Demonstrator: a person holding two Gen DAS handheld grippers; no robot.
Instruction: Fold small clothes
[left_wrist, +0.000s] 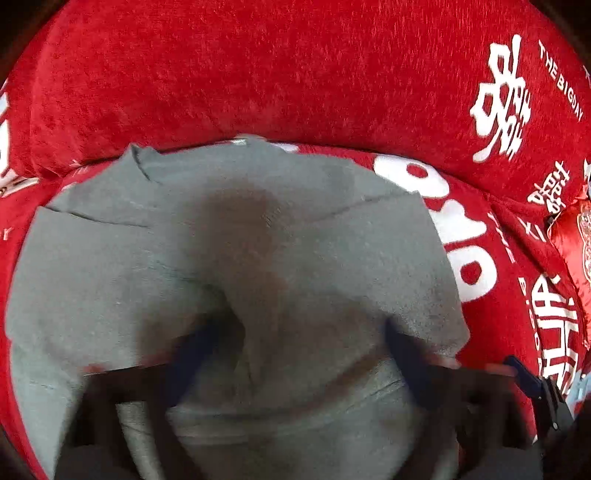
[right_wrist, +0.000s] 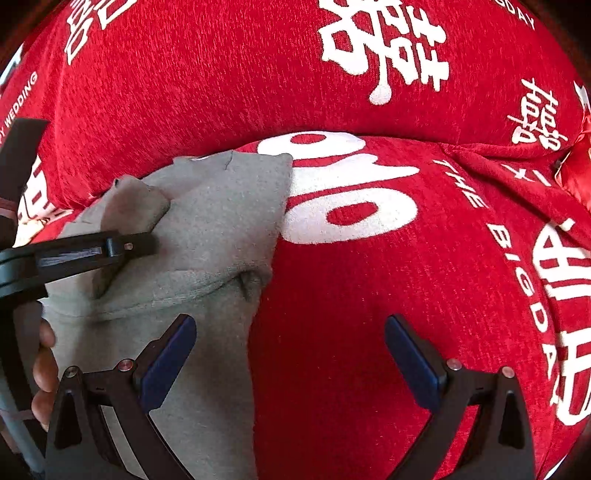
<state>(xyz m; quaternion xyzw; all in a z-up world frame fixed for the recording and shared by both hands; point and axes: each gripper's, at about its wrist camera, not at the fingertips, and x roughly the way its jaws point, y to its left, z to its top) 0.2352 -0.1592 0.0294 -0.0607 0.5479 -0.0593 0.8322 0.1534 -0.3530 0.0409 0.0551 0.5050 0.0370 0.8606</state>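
A small grey garment (left_wrist: 258, 240) lies folded on a red seat cover (left_wrist: 498, 325) printed with white lettering. My left gripper (left_wrist: 299, 343) hangs blurred just above it, open, its fingers either side of a raised crease in the cloth without pressing on it. In the right wrist view the grey garment (right_wrist: 221, 221) fills the left side. My right gripper (right_wrist: 291, 350) is open with nothing held. Its left finger (right_wrist: 173, 350) is over the garment's right edge and the other is over the bare red cover (right_wrist: 351, 314). One finger of the left gripper (right_wrist: 92, 251) reaches in over the cloth.
A red padded backrest (left_wrist: 258, 74) rises right behind the garment. A shiny red satin item (left_wrist: 576, 236) lies at the far right of the seat. A person's hand (right_wrist: 44, 369) shows at the left edge. Part of the right gripper (left_wrist: 524, 373) shows at the lower right.
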